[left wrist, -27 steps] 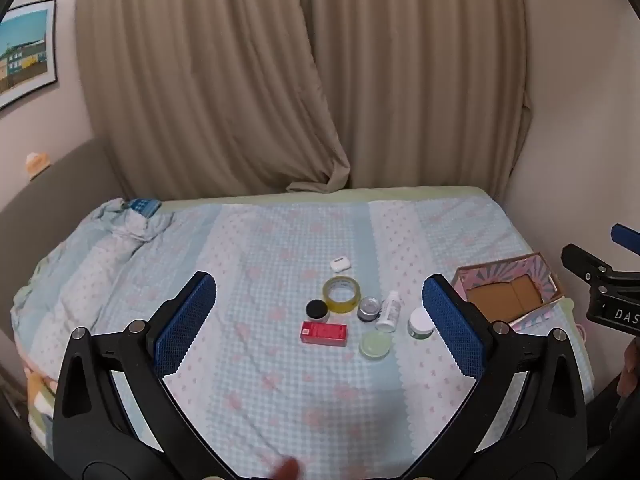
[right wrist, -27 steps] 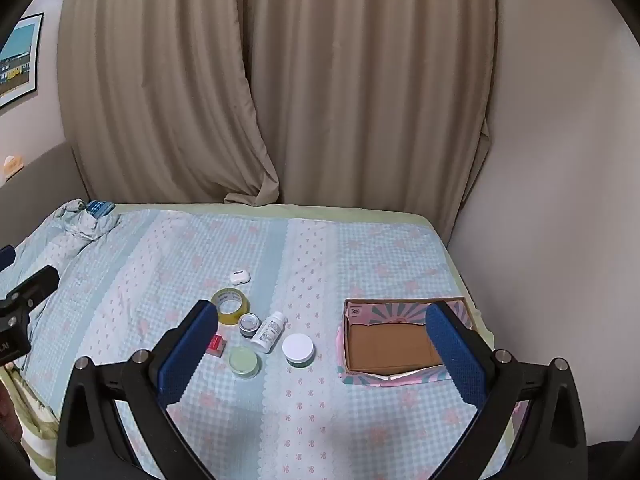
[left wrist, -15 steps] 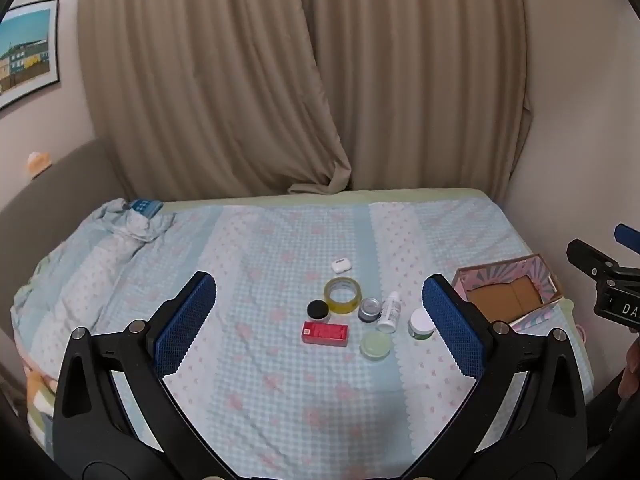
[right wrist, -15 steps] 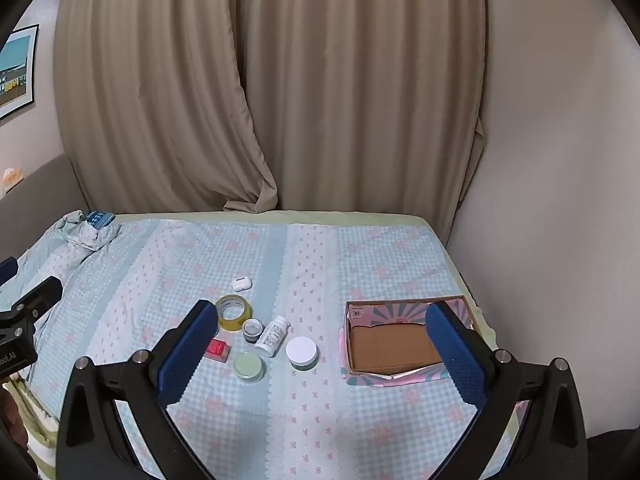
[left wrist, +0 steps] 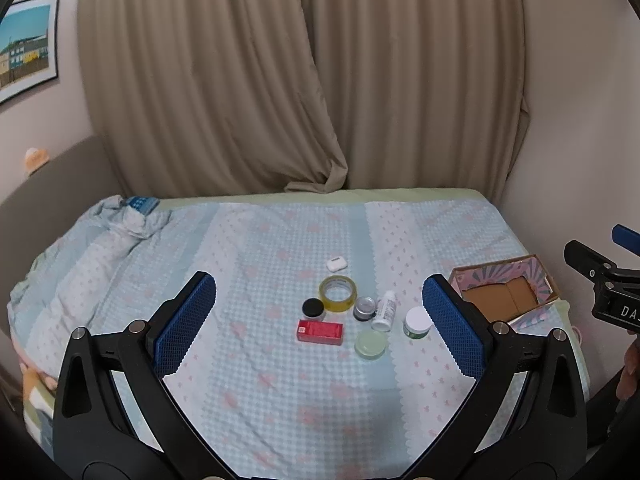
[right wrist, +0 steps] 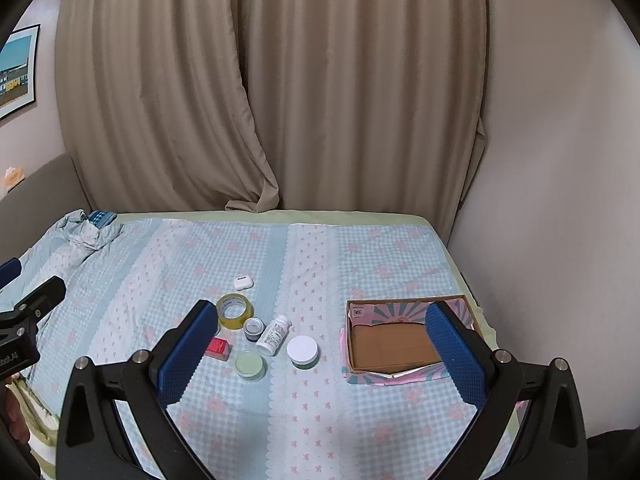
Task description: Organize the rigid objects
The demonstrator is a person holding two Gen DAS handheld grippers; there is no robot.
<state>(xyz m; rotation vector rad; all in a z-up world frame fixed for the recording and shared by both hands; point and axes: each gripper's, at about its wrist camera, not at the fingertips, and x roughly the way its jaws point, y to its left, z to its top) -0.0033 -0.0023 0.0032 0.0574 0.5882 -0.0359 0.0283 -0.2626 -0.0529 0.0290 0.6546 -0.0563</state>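
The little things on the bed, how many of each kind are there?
Jars: 4 (black-lid, silver-lid, white-lid, green)
Bottle: 1
Tape roll: 1
Red box: 1
Earbud case: 1
Total: 8, all lying outside the cardboard box.

Red box (left wrist: pixel 320 331); yellow tape roll (left wrist: pixel 338 293); pale-green jar (left wrist: pixel 371 344); blue-checked pink-flowered bedspread (left wrist: pixel 256 264); beige curtains (left wrist: pixel 304 80).
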